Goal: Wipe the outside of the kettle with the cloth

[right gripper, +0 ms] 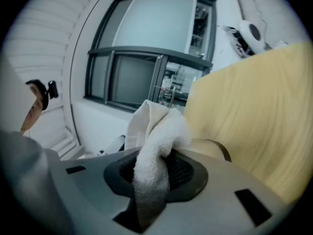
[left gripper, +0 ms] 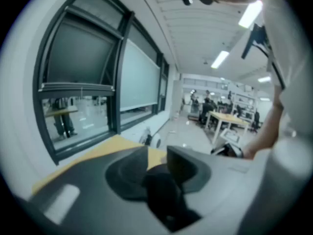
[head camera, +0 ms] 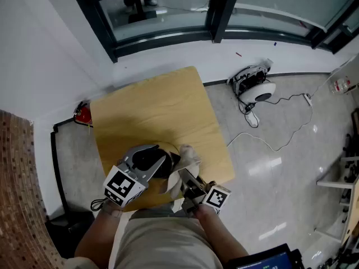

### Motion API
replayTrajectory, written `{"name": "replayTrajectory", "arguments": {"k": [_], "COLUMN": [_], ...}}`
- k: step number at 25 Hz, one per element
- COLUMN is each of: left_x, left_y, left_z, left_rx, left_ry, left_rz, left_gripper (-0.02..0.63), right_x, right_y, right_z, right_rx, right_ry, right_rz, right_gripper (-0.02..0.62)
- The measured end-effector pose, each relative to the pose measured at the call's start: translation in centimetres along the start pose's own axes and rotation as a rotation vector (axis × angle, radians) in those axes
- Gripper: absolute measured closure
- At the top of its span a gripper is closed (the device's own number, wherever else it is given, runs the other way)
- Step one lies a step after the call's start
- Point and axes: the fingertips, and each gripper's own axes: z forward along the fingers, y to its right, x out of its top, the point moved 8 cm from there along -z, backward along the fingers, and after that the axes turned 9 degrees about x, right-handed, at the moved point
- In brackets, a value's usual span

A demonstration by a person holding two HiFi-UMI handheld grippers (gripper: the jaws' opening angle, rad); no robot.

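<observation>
White, nubbly, bunched upward: one cloth, clamped in the right tool, just beside one kettle near the yellow worktop's front edge. Closed on the kettle's dark top part, the left tool; only from the right gripper view, its pale rounded flank.

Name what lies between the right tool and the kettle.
The white cloth, gripped in the right tool, lies between it and the kettle; head view.

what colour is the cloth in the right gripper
White. The cloth shows best in the right gripper view.
</observation>
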Motion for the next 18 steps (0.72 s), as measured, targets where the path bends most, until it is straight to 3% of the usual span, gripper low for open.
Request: {"name": "replayTrajectory", "arguments": {"k": [3,4,7,9,11,13,15,16,17,18], "left_x": [-0.8,-1.1,-1.9,-2.0,-2.1,-2.1,-2.1,-2.1,-2.2,-2.2], "left_y": [1.0,1.2,1.5,1.6,1.8,1.8,1.5,1.4,1.4,1.2], "left_z": [0.0,-0.2,-1.1,-1.1,-1.1,-1.1,-1.2,-1.3,-1.4,-1.4], "left_rx": [0.089,0.14,0.306,0.35,0.355,0.354,0.349,0.347,0.347,0.347], "left_ry": [-0.11,-0.116,-0.074,-0.078,-0.083,-0.084,-0.083,-0.082,-0.08,-0.077], "left_rz": [-0.171,-0.236,-0.374,-0.373,-0.367,-0.369,-0.383,-0.391,-0.397,-0.403], "left_gripper": [0.499,0.492,0.469,0.469,0.469,0.469,0.469,0.471,0.471,0.471], "right_x": [2.1,2.9,4.4,4.6,3.6,2.5,2.1,2.2,2.4,2.6], "right_y": [1.8,2.4,2.8,-0.2,-2.0,2.0,8.0,8.4,6.4,3.1], "right_z": [2.3,3.2,6.2,7.0,6.2,4.8,4.0,4.0,4.3,4.9], "right_rx": [0.019,-0.005,-0.072,0.012,0.076,-0.068,-0.24,-0.237,-0.161,-0.046], "right_ry": [0.111,0.086,-0.136,-0.179,-0.133,-0.091,-0.055,-0.055,-0.077,-0.107], "right_rz": [0.019,-0.003,-0.078,-0.09,-0.145,-0.165,0.045,0.123,0.105,0.015], "right_gripper": [0.489,0.489,0.489,0.489,0.489,0.489,0.489,0.489,0.489,0.489]}}
